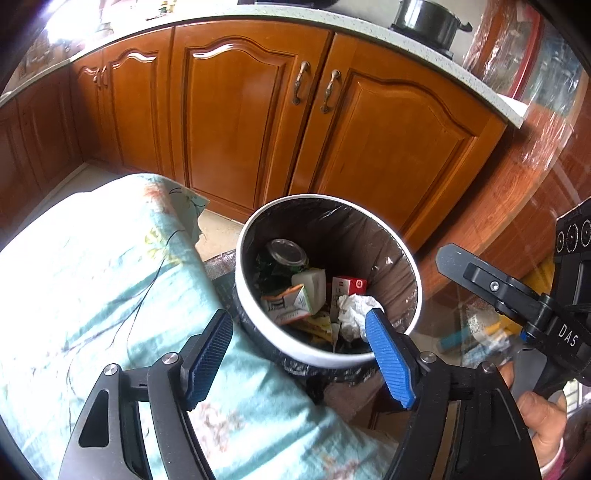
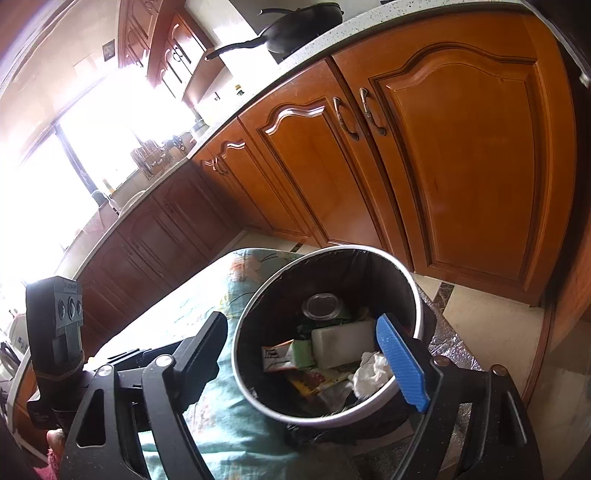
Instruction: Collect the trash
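Wooden cabinet doors [image 1: 236, 122] straight ahead of both grippers, speckled countertop [image 1: 280, 18] above with a dark pot [image 1: 428, 18] on it. Table under a pale teal floral cloth [image 1: 92, 280] off to the left of the left gripper [image 1: 301, 350], its corner butting right up against the bin.

Trash bin [image 1: 258, 317] just past the fingertips: round, white rim, black liner bag. Sitting inside: a jar with a metal lid [image 1: 286, 251], a white block [image 1: 312, 280] (foam maybe, hard to tell through the fisheye), a small carton [image 1: 288, 304], a red and white box [image 1: 349, 286], a crumpled white paper wad [image 1: 354, 310] near the close rim.

Left gripper spread wide, blue pads bare, nothing between them. Right gripper [image 2: 308, 350] same deal: wide open over the bin, holding nothing, near rim passing between the fingers. Right-hand tool poking into the left view at right, fingers of a hand [image 1: 539, 417] wrapped on it.
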